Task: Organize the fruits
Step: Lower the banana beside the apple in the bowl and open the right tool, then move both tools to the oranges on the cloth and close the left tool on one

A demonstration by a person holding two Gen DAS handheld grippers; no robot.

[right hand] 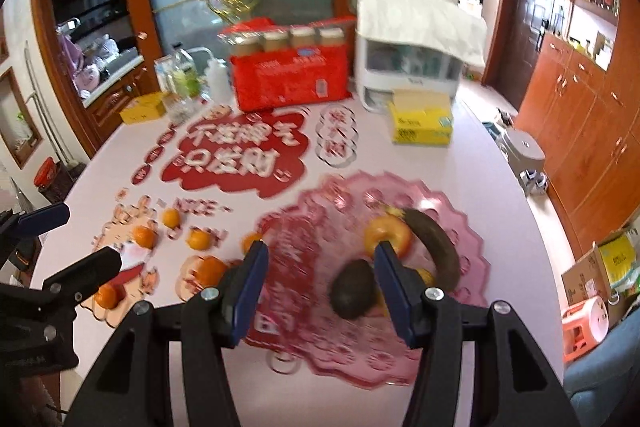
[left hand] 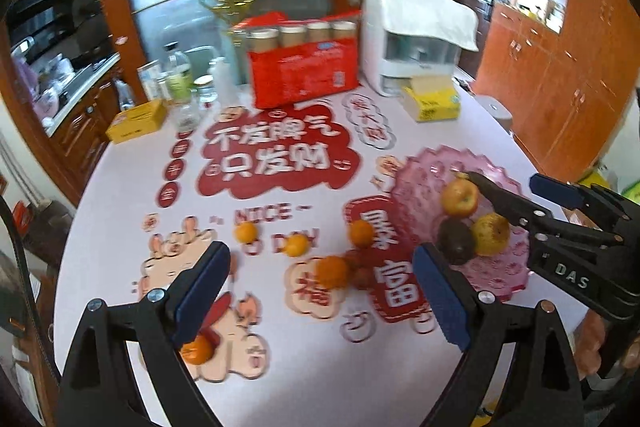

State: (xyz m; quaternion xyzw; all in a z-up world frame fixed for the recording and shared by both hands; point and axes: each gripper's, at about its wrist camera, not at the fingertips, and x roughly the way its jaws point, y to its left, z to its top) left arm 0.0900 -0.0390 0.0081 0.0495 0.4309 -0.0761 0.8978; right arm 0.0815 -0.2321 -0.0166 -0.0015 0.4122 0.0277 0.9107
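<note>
Hovering empty with jaws apart, the left gripper [left hand: 320, 291] and right gripper [right hand: 320, 287] overlook small round orange tangerines [left hand: 331, 271] scattered beside the scalloped pink glass plate [left hand: 424, 171] (firm, smooth, light); grip each across its middle.

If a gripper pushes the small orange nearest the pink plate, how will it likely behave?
The small orange looks round, so it would probably roll across the smooth table rather than slide. It seems small and likely light. Its skin looks firm, so a gentle grip probably suits it; the pink plate rim might stop it.
</note>
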